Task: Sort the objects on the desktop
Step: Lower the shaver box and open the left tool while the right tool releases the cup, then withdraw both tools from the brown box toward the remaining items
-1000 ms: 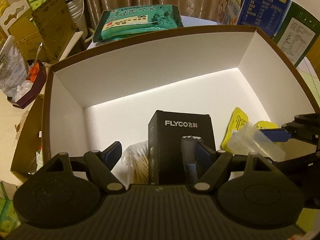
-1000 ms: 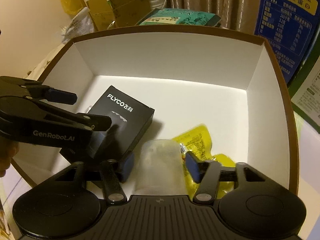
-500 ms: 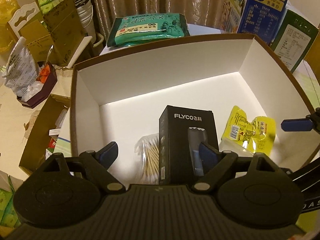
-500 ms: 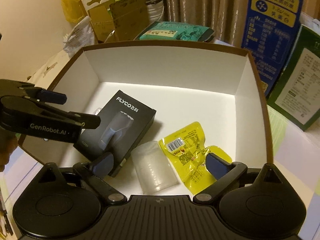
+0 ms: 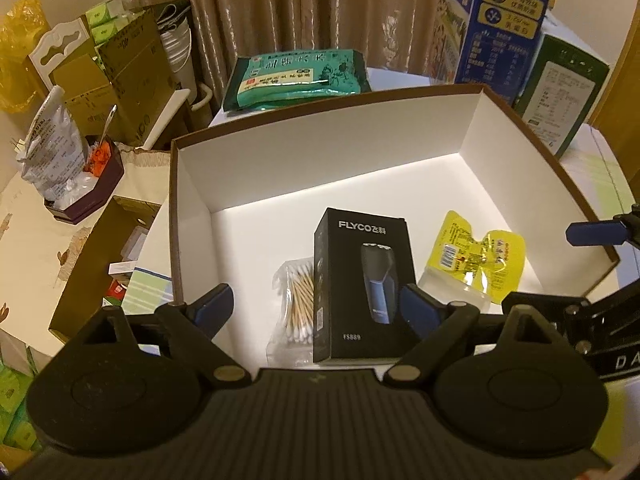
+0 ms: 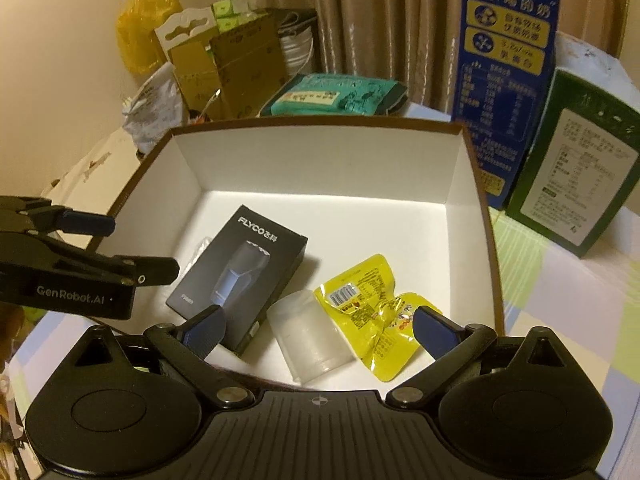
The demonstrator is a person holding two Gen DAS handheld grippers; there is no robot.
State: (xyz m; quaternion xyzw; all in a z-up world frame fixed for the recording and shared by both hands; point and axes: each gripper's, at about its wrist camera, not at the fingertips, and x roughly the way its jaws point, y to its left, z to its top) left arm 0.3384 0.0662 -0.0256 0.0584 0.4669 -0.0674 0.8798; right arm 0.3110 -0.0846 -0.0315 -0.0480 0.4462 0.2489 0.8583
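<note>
A white box with a brown rim (image 5: 320, 168) (image 6: 320, 160) holds a black FLYCO shaver box (image 5: 360, 280) (image 6: 240, 268), a bag of cotton swabs (image 5: 296, 304), a yellow snack packet (image 5: 476, 256) (image 6: 372, 304) and a clear plastic cup (image 5: 456, 292) (image 6: 308, 340) lying on its side. My left gripper (image 5: 316, 306) hovers above the near edge with its jaws opening and nothing gripped. My right gripper (image 6: 320, 328) is open above the cup and packet, touching neither. One of its blue fingers (image 5: 596, 232) shows at the right of the left wrist view.
Behind the box lie a green packet (image 5: 296, 76), a tall blue carton (image 5: 504, 20) and a dark green carton (image 5: 560, 88). Brown cardboard boxes (image 5: 120, 76) and a dark tray with a bag (image 5: 84, 196) crowd the left side.
Both grippers have opened and drawn back and up from the box. The left has let go of the black shaver box, the right of the clear cup, which now lies inside.
</note>
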